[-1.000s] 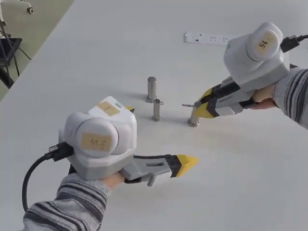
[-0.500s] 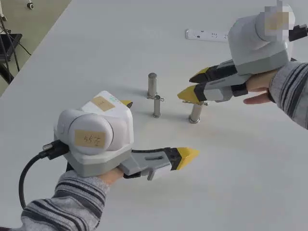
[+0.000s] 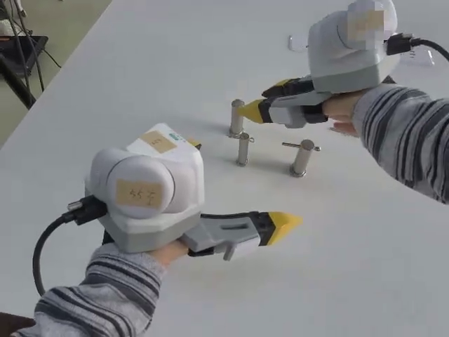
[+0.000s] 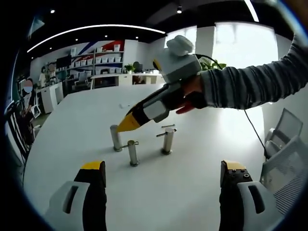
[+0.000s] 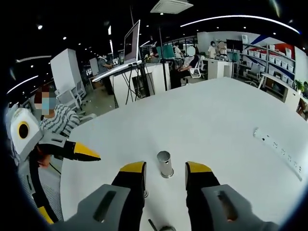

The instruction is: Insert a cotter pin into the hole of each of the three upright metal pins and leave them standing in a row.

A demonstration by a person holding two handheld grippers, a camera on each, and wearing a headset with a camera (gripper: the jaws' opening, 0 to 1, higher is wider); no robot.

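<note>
Three upright metal pins stand on the white table (image 3: 140,84). The far pin (image 3: 237,118) (image 5: 165,163) is bare. The middle pin (image 3: 243,149) (image 4: 133,153) has a cotter pin through its top. A cotter pin (image 3: 300,146) also crosses the right pin (image 3: 302,159) (image 4: 167,140). My right gripper (image 3: 265,98) (image 5: 165,168) hovers open just right of the far pin, which stands ahead of its jaws, with nothing held. My left gripper (image 3: 238,184) (image 4: 163,166) is wide open and empty, near the front, pointing at the row.
A white power strip (image 5: 279,144) lies at the far right of the table. The table's left edge (image 3: 42,105) drops to the floor. Bare table surface surrounds the pins. People and desks sit far behind.
My right gripper has opened and left the right pin, whose cotter pin stays in it. It rose and moved left to the far pin. The left gripper has hardly moved.
</note>
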